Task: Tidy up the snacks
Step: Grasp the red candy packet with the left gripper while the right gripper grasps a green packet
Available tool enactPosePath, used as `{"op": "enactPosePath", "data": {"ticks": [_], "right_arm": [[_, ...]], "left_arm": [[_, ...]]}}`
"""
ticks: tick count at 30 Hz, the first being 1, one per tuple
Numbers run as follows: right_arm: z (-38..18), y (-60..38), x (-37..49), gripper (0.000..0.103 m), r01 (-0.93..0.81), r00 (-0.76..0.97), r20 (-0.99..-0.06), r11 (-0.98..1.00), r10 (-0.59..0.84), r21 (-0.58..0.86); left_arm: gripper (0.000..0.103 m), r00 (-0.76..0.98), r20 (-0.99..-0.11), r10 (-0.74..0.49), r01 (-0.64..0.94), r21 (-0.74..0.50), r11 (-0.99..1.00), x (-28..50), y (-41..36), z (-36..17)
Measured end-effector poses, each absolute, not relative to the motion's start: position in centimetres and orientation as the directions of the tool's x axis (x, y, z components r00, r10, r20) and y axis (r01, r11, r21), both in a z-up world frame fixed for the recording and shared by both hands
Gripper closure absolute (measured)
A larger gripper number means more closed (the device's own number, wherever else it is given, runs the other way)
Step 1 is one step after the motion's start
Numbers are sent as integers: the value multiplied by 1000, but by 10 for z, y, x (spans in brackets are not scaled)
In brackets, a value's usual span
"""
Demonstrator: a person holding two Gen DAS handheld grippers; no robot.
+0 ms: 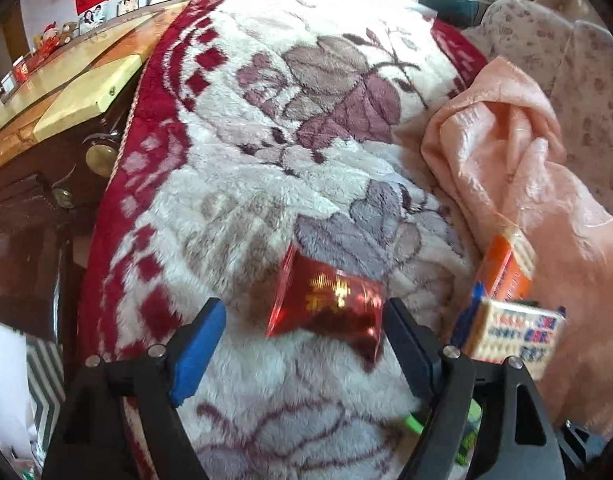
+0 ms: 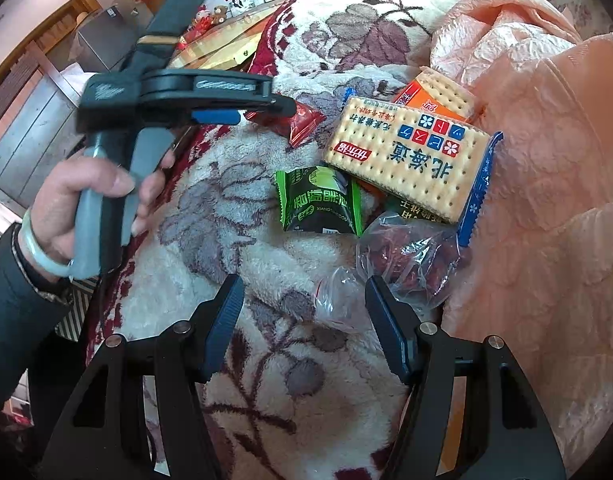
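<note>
Left gripper (image 1: 302, 332) jaws wide, I've nothing gripped; red snack packet (image 1: 326, 300) just ahead, by right pad. Right gripper (image 2: 304, 324) half open, empty, over clear bag (image 2: 406, 260). Cracker pack (image 2: 406, 160), green packet (image 2: 320, 204) beyond on blanket (image 2: 226, 208).

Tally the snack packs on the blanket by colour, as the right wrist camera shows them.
Red: 1, red packet
Green: 1, green packet
Orange: 1, orange cracker pack
Blue-edged: 1, blue cracker pack
Clear: 1, clear bag
Total: 5; a packet under the blue cracker pack is mostly hidden, uncounted.
</note>
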State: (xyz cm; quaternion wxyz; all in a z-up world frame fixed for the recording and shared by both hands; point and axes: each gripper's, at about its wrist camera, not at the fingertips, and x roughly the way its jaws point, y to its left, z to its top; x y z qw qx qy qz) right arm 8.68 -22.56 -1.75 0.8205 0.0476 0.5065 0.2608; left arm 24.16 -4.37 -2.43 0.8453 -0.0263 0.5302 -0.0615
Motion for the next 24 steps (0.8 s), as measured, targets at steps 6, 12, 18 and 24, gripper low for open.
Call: {"op": "enactPosePath", "data": {"ticks": [6,12,18,24], "right_arm": [[-18,-226,88,39,-379,349,-804,857,481,348],[-18,-226,88,39,-384,354,-802,857,481,344],[-11,-226,89,39,-384,392,-788,863,475,329],[-6,-211,104,40,-409,410,-787,864,461,293]], "left_arm": [[21,400,-914,-69,172,1,985,252,-70,-38],[47,428,-890,-155,149,-100,984,249,-55,-34],[48,449,-879,-159,99,-127,987,227,-35,-29],[48,479,-866,-146,40,-144,989,187,-16,-18]]}}
